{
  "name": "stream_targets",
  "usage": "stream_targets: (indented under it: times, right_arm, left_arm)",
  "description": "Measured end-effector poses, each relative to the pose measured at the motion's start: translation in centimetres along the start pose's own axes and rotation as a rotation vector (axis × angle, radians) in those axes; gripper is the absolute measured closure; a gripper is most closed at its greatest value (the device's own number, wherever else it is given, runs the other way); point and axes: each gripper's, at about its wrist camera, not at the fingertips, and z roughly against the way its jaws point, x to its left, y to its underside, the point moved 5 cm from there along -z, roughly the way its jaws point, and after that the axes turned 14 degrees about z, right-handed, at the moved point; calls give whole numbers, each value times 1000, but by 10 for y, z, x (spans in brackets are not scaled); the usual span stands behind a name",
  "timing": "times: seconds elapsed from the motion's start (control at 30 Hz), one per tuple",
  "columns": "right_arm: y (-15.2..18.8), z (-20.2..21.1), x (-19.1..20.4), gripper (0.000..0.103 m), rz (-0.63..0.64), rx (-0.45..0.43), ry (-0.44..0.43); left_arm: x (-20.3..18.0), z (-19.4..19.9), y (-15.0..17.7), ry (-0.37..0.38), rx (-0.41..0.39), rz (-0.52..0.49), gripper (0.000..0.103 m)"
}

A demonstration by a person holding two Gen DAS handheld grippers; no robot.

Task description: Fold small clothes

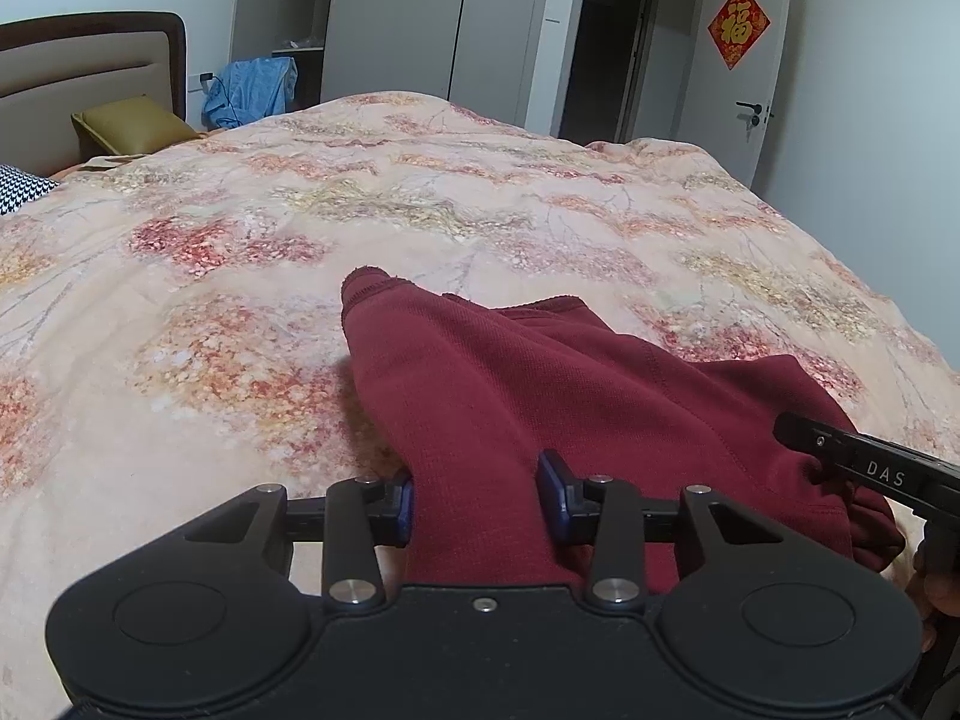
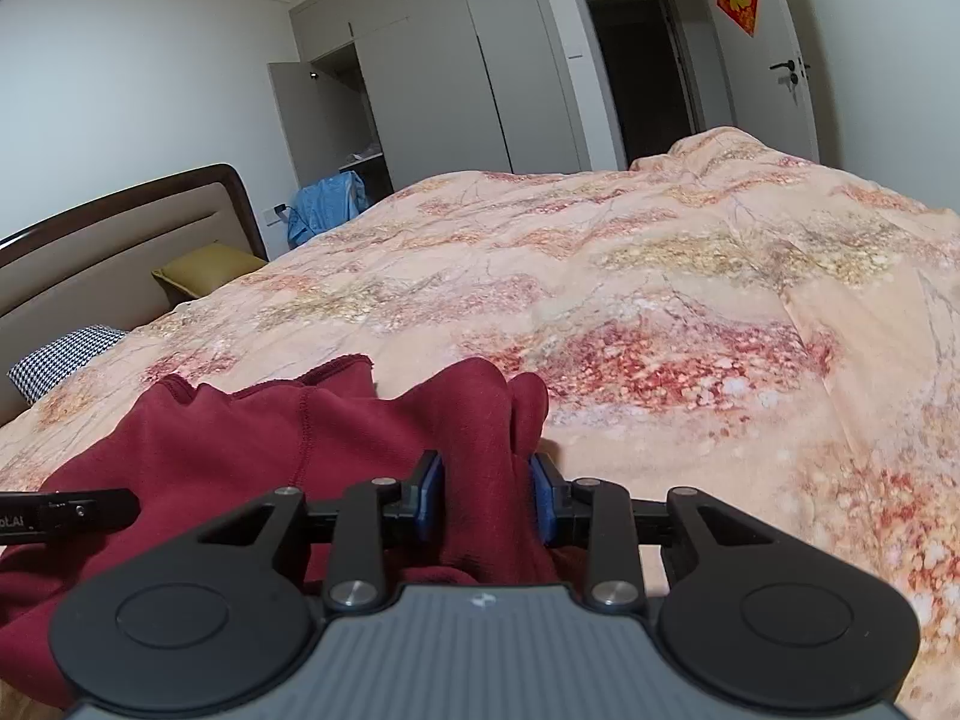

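Nearest the left wrist camera, the left gripper [image 1: 474, 498] had dark red cloth running between its blue pads [image 1: 555, 495]; the right pad stood clear of the fabric while the left one lay against its edge, so the garment looked let go rather than pinched. In the right wrist view the right gripper [image 2: 487, 495] had a bunched fold of the same cloth between its blue pads, which sat against it on both sides; whether they squeezed it could not be told. The dark red garment [image 1: 540, 372] lay spread on the floral bedspread [image 1: 420, 198], one hemmed corner pointing away, and the other gripper's black finger rested at its right edge. Farther off were an olive cushion [image 1: 129, 126], a houndstooth pillow [image 2: 63, 360], the padded headboard [image 1: 78, 69], blue cloth [image 1: 252, 90], grey wardrobe doors [image 1: 432, 18] and a red door hanging [image 1: 738, 26].
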Motion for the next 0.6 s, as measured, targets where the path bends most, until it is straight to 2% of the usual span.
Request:
stream_targets:
  times: [0.13,0.33,0.43,0.53,0.6]
  right_arm:
    - [-2,1,0,64,4,2,9]
    - [-4,0,-1,58,-1,8,11]
    - [-5,0,0,56,3,8,13]
    - [-7,2,-1,45,2,7,19]
    - [-8,5,-1,30,2,3,24]
  left_arm:
    - [1,0,0,-5,1,5,58]
    - [4,1,-1,-21,4,22,44]
    - [5,3,-2,-40,2,26,31]
    - [4,8,-3,-49,-4,33,19]
    - [5,12,-4,-57,-9,49,9]
